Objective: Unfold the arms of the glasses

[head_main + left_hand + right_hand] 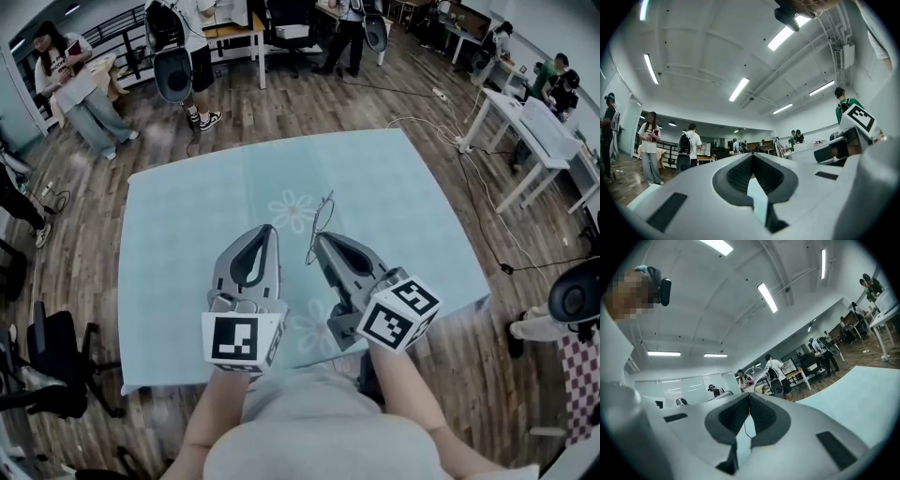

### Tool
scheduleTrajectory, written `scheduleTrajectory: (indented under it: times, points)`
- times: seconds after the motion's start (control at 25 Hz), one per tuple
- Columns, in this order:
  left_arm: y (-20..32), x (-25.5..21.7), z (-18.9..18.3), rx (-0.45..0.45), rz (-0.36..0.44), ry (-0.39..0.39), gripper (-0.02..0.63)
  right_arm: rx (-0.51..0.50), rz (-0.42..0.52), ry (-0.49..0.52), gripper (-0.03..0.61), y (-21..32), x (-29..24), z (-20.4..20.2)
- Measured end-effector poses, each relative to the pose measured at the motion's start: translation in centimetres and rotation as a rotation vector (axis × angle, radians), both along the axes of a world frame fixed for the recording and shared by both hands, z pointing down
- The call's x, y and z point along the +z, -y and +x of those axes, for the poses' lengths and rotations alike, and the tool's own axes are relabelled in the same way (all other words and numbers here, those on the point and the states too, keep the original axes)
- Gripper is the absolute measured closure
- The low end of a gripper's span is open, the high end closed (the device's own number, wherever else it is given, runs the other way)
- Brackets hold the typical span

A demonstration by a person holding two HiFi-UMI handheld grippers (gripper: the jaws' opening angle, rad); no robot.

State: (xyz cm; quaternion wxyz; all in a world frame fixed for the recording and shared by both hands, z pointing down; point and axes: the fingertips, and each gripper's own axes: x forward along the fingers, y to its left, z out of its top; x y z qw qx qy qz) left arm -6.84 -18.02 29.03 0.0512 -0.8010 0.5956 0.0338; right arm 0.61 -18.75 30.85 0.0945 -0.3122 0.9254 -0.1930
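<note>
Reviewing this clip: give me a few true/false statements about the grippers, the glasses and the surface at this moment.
1. The left hand-held gripper is shut and empty. True.
2. The right hand-held gripper stands wide open. False: its jaws are closed on a thin wire of the glasses.
3. A light blue cloth lies under both grippers. True.
4. The glasses are in the left hand-held gripper. False: they stick out from the tip of the right one.

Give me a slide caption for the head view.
Right gripper pinches thin-framed glasses over a light blue table while the shut left gripper waits alongside, empty.
</note>
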Motion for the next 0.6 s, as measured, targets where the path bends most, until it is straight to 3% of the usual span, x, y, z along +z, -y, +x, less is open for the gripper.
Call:
scheduleTrajectory:
  times: [0.6]
  points:
    - [-0.2,0.9,-0.3,-0.001,-0.008,-0.001,0.607,-0.088,-0.184,0.192,0.568,-0.1,1.1,0.3]
